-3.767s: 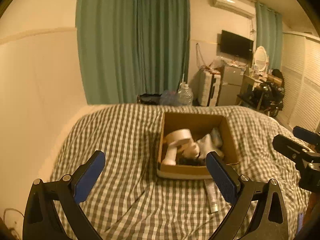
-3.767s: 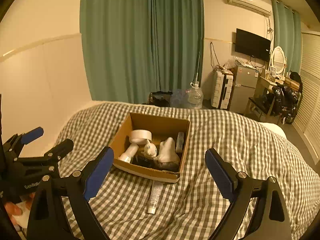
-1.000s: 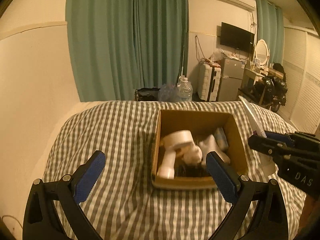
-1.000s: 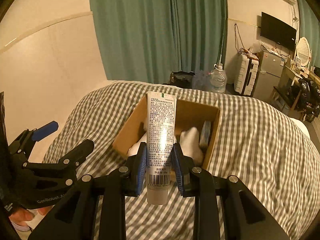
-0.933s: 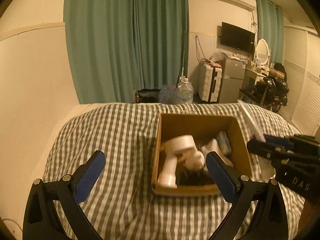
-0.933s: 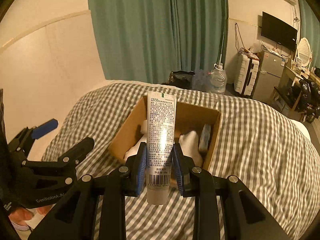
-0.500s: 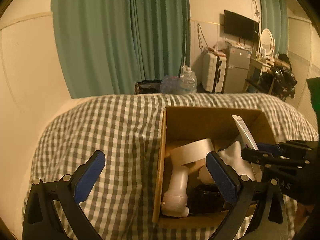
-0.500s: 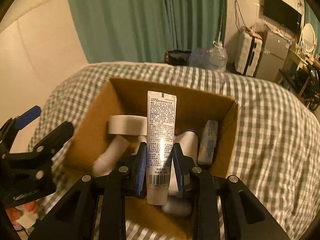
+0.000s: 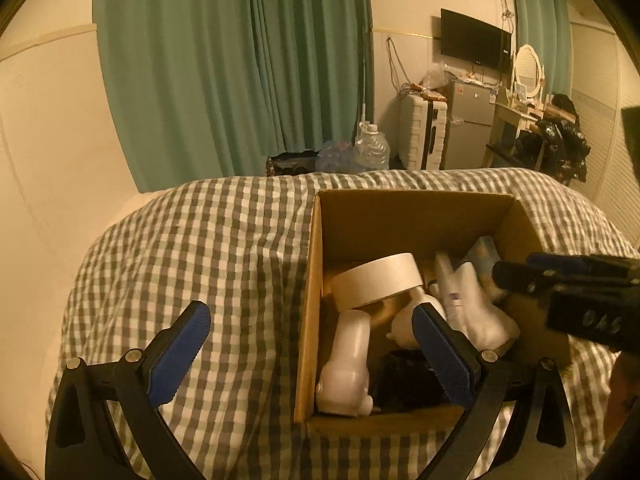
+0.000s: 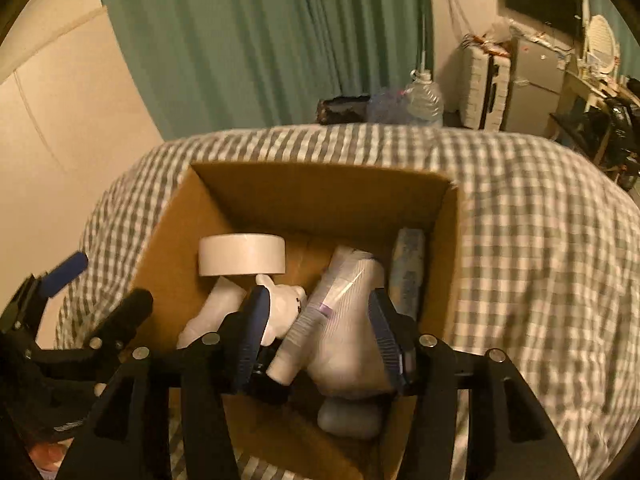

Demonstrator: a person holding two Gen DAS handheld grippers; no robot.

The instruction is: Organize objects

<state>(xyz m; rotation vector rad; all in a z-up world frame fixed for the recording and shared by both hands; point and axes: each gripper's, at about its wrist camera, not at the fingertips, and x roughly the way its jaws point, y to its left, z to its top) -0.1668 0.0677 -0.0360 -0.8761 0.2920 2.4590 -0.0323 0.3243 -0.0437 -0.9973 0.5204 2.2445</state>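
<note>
An open cardboard box (image 9: 316,264) (image 10: 320,188) sits on a checked bedcover. It holds a roll of white tape (image 9: 376,280) (image 10: 242,254), a white bottle (image 9: 348,360), a small white figure (image 10: 284,300), a blue packet (image 10: 408,272) and other white items. A white tube (image 10: 324,312) (image 9: 448,284) lies loose in the box on the white items. My right gripper (image 10: 316,332) is open just above the tube, over the box. My left gripper (image 9: 308,356) is open and empty, straddling the box's left wall.
The checked bedcover (image 9: 224,248) spreads around the box. A cream wall (image 9: 48,152) runs along the left. Behind the bed are green curtains (image 9: 240,60), water bottles (image 9: 370,148), a suitcase (image 9: 420,136) and a small fridge (image 9: 468,124).
My right gripper picked the tube up from the bed, carried it over the box and has opened; the tube now lies in the box. Both grippers moved closer to the box.
</note>
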